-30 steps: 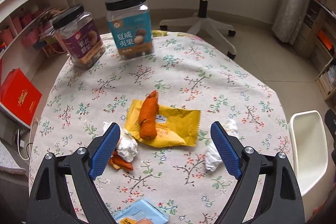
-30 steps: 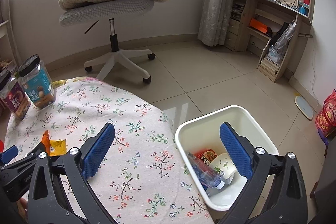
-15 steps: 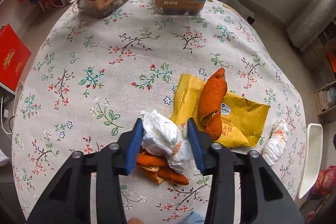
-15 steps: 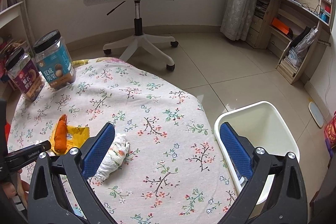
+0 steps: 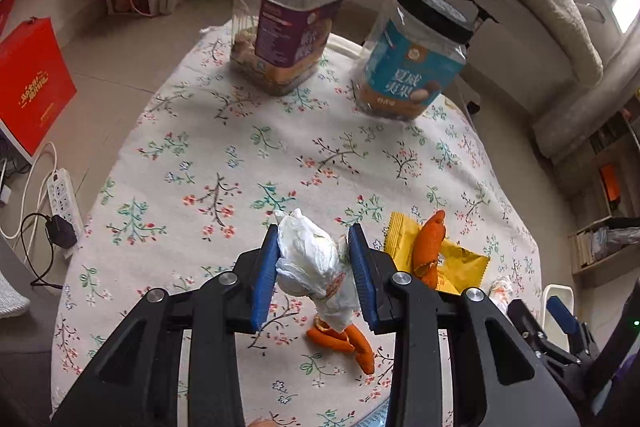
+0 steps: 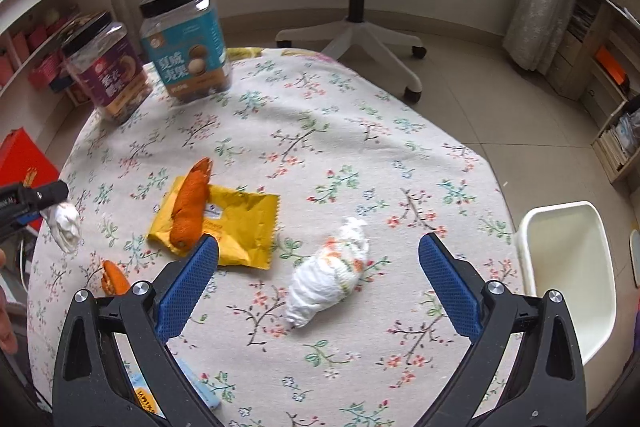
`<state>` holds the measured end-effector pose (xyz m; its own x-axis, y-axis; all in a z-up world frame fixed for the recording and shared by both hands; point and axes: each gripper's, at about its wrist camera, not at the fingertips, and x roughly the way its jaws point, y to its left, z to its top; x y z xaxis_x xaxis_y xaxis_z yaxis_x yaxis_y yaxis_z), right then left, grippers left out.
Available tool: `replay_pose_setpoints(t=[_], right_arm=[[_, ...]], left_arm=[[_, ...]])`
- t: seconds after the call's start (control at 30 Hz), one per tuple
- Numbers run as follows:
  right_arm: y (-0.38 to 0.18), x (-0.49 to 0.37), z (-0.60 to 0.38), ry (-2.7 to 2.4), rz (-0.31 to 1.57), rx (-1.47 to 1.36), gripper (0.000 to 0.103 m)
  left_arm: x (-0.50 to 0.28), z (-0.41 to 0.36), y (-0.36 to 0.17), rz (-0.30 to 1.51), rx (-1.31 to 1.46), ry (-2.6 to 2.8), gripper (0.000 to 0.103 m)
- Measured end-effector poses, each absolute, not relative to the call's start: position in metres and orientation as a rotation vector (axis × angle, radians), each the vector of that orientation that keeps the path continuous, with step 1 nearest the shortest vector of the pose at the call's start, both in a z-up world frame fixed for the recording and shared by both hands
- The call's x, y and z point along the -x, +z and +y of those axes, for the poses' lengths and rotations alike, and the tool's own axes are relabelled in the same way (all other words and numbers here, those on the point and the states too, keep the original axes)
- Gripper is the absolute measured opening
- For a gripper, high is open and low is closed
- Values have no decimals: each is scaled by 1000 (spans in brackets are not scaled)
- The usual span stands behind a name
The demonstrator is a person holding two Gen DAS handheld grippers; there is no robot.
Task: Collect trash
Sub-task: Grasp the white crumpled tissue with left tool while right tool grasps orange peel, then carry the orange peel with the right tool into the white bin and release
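Pickup step: a crumpled tissue (image 5: 316, 267) is pinched in the left claw (image 5: 314, 277), whose jaws have just been closing, and is held above the desk (image 5: 224, 163). The right claw (image 6: 318, 285) is spread over a second tissue wad (image 6: 330, 273). Next, carriage to the white bin (image 6: 568, 267) past the desk edge is called for; open floor lies beyond.

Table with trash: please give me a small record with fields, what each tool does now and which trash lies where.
left tool: shut on a crumpled tissue, jaws have just been closing on it, lifted off the table
right tool: open, above a second tissue wad that lies on the cloth
yellow wrapper: flat on the table, orange peel on top
small peel pieces: on the table under the held tissue
white bin: beside the table, on the right
two jars: upright at the far edge
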<state>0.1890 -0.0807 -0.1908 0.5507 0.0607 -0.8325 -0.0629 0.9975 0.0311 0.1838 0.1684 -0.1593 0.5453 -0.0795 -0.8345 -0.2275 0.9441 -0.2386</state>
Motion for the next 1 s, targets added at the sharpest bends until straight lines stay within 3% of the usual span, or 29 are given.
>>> replay_pose_setpoints(t=[0.13,0.37,0.47,0.53,0.57,1.0], right_arm=[[-199,-205,-44,157,1029,-38,95],[-229,-242,-14,173,1141,-109,69],[-240,-249,-10,181,1167,-118,52],[-243,-250,-6,186,1166,-103,35],[-243,-250,-7,192,1168,-110,17],[-173,-228,-27,278,995,-163,16]], left_arm=[[-172,181,-135,946,353,94,35],[-160,190,-111,889,353,82,35],[-160,194,-110,891,358,79,35],[-161,195,-112,897,364,83,35],[-162,196,-113,900,366,85,35],[-154,188,-106,861,314,115,35]])
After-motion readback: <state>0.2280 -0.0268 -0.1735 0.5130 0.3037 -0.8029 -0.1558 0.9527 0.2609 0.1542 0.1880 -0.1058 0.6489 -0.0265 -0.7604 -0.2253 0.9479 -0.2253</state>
